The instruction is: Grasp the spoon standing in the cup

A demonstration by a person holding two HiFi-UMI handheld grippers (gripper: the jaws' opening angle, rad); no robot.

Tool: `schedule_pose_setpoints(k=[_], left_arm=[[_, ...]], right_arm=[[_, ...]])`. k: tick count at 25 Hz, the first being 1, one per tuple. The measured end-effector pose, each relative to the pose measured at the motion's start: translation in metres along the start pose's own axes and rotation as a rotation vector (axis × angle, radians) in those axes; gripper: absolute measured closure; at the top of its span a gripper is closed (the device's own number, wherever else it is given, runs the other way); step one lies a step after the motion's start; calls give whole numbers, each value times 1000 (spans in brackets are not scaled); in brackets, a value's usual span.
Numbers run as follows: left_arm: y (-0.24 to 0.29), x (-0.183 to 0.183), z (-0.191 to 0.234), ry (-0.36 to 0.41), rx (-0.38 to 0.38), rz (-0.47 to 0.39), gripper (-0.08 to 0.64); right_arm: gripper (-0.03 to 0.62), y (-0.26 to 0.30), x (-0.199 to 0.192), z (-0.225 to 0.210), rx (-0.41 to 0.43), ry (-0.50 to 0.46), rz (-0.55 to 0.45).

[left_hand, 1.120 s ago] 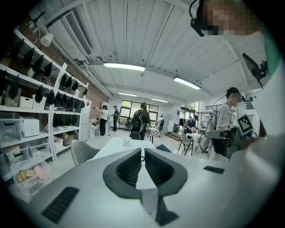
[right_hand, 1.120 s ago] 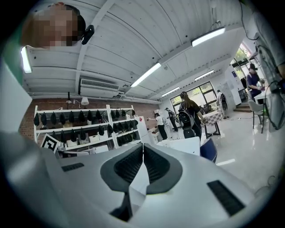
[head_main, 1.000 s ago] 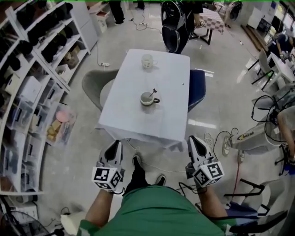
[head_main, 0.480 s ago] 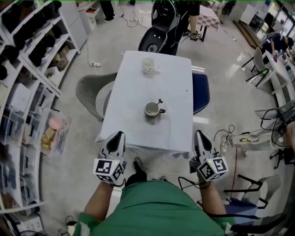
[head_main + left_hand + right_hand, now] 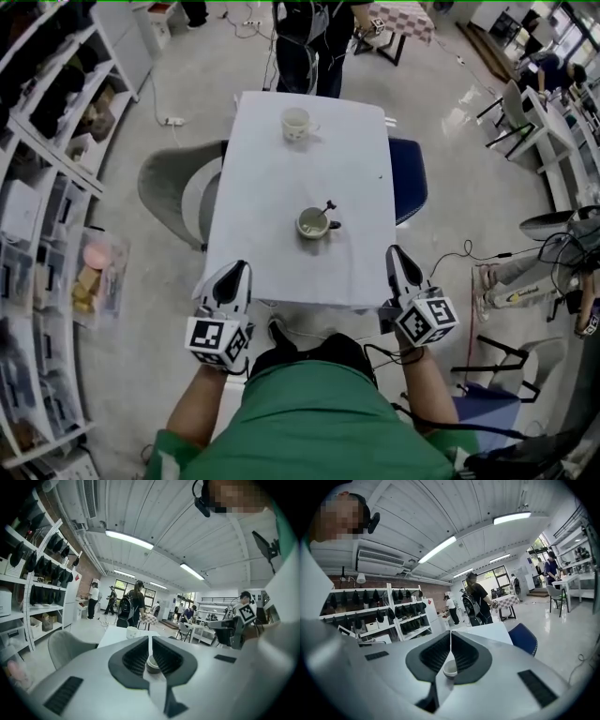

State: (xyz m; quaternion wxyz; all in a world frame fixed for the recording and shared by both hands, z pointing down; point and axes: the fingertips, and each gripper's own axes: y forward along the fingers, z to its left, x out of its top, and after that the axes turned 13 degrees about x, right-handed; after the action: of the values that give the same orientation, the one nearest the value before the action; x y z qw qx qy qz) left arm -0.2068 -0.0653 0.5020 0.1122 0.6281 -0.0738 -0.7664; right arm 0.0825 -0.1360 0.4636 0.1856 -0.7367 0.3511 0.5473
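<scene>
A beige cup (image 5: 313,223) stands near the middle of the white table (image 5: 281,253), with a dark spoon (image 5: 326,208) leaning in it, handle up to the right. Both grippers hover just short of the table's near edge, apart from the cup. My left gripper (image 5: 241,270) is at the near left corner, my right gripper (image 5: 395,253) at the near right corner. Both are shut and hold nothing. The cup (image 5: 152,663) shows low behind the closed jaws in the left gripper view (image 5: 149,639). In the right gripper view (image 5: 450,633) the cup (image 5: 450,669) shows the same way.
A second cup (image 5: 296,123) stands at the table's far end. A grey chair (image 5: 173,187) is at the table's left and a blue chair (image 5: 410,178) at its right. Shelving (image 5: 47,141) lines the left wall. A person (image 5: 305,37) stands beyond the table. Cables lie on the floor at right.
The table and cup have come closer in the head view. Both grippers have moved forward to the table's near edge, still shut.
</scene>
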Motion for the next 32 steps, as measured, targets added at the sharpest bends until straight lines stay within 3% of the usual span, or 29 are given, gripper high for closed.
schedule_pose_setpoints(k=[6, 13, 22, 32], left_arm=[[7, -6, 4, -4, 30, 24, 523], [14, -1, 9, -1, 112, 24, 523], [14, -12, -1, -20, 191, 55, 523], [3, -22, 4, -38, 317, 52, 523]], right_arm=[[565, 40, -23, -31, 22, 42, 69], [563, 90, -50, -61, 107, 78, 166], [494, 142, -118, -98, 187, 116, 368], [429, 178, -158, -121, 255, 180, 436]])
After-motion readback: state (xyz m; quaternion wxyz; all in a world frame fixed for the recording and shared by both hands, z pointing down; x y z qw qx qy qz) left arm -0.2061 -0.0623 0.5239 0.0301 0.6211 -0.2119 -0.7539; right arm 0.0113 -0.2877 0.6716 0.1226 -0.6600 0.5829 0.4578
